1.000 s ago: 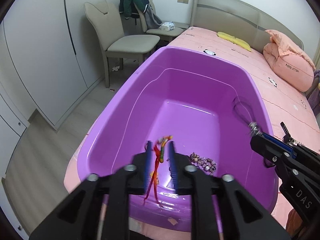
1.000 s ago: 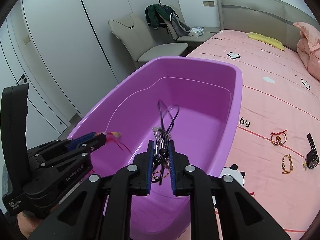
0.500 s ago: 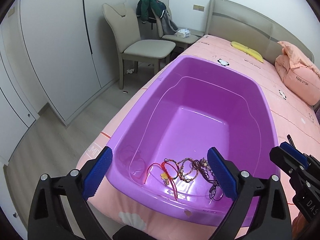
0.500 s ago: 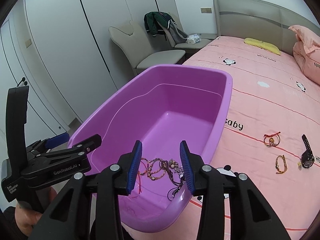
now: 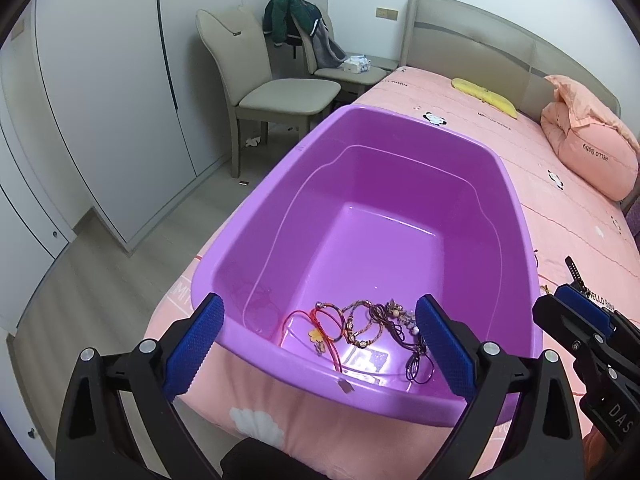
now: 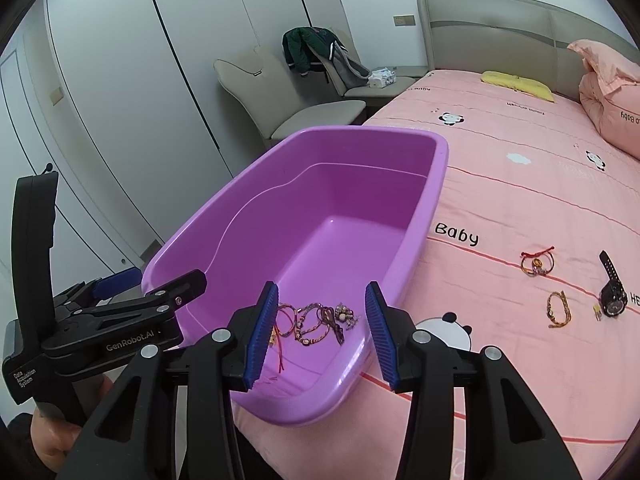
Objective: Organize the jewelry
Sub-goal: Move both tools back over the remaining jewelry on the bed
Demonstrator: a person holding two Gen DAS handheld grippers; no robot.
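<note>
The left gripper [image 5: 320,344] is gaping wide and holding nothing. The right gripper [image 6: 320,332], half open, has just been opening, empty. Bracelets [image 5: 360,326] are lying inside the purple tub [image 5: 256,208]. The pink bedsheet [image 6: 520,208] is saying "Baby".

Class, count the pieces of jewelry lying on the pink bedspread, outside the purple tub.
3: a red-string bracelet farthest from the camera, an orange woven bracelet nearer, and a black watch rightmost. More may lie outside the view.

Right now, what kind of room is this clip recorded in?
A bedroom, most likely in a home. A bed with pink panda-print bedding and a padded headboard fills the right side, tall white wardrobe doors line the wall, and a chair sits beside them.
</note>
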